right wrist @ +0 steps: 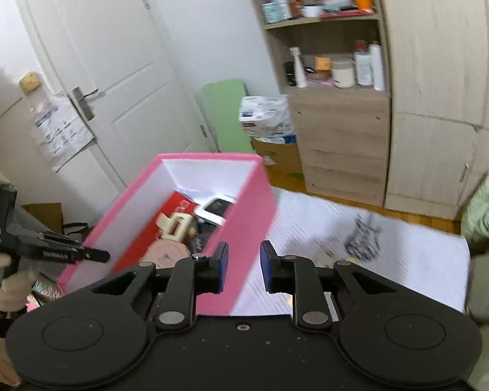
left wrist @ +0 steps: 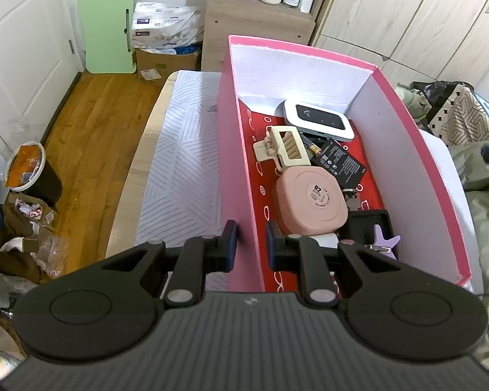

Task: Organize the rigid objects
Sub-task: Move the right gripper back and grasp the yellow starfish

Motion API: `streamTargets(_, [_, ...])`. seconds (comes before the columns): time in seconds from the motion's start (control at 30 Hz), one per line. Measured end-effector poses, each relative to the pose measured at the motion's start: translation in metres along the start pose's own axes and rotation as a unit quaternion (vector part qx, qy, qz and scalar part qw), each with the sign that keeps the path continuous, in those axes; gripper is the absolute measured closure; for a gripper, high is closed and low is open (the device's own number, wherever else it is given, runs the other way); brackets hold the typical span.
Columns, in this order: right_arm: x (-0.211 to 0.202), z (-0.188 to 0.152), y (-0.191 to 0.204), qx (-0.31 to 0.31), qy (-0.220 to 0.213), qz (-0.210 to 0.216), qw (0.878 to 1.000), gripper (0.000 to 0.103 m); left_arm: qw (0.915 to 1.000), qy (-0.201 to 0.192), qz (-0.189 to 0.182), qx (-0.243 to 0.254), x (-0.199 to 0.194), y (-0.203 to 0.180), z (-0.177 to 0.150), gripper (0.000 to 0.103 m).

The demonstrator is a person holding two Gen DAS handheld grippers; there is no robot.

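The left claw (left wrist: 251, 244) is clamped on the near wall of the pink box (left wrist: 236, 169), one pad inside and one outside. The box stands on the bed (left wrist: 179, 150) (patterned sheet) and holds a pink compact (left wrist: 311, 200), a cream hair clip (left wrist: 285, 146) and a white router (left wrist: 319, 119). The right claw (right wrist: 244, 268) hangs slightly parted and empty beside the box; a blurred dark bundle (right wrist: 363, 239) lies on the sheet beyond.

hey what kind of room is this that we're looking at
Most likely a bedroom in a home: a bed with a striped sheet, a tall wooden wardrobe, and a white door. A pink box sits on the bed.
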State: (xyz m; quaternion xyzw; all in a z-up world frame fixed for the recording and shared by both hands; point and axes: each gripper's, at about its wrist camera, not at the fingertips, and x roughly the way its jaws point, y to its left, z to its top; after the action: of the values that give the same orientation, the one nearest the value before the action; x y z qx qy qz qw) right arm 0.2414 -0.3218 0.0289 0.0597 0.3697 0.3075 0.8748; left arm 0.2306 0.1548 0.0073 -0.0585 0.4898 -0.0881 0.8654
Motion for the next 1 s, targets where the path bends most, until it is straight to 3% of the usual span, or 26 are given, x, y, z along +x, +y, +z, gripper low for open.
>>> streamTargets(0.23, [0.009,-0.042,-0.031,0.015,-0.011,0.002,1.0,0.067,0.9999,0.006,0.015,0.003,0.002,-0.007,0.001,0.086])
streamTargets(0.47, [0.05,-0.068,-0.034,-0.028,-0.001,-0.017,0.999,0.054,0.9998,0.007,0.019,0.001,0.002,-0.007,0.001,0.086])
streamTargets(0.67, [0.084,-0.072,-0.034,-0.064,-0.004,-0.053,0.997,0.042,0.9998,0.006,0.018,0.001,0.001,-0.007,0.001,0.086])
streamTargets(1.0, [0.119,-0.07,-0.031,-0.082,-0.009,-0.097,0.992,0.037,0.9998,0.006,0.018,0.004,0.002,-0.008,0.001,0.086])
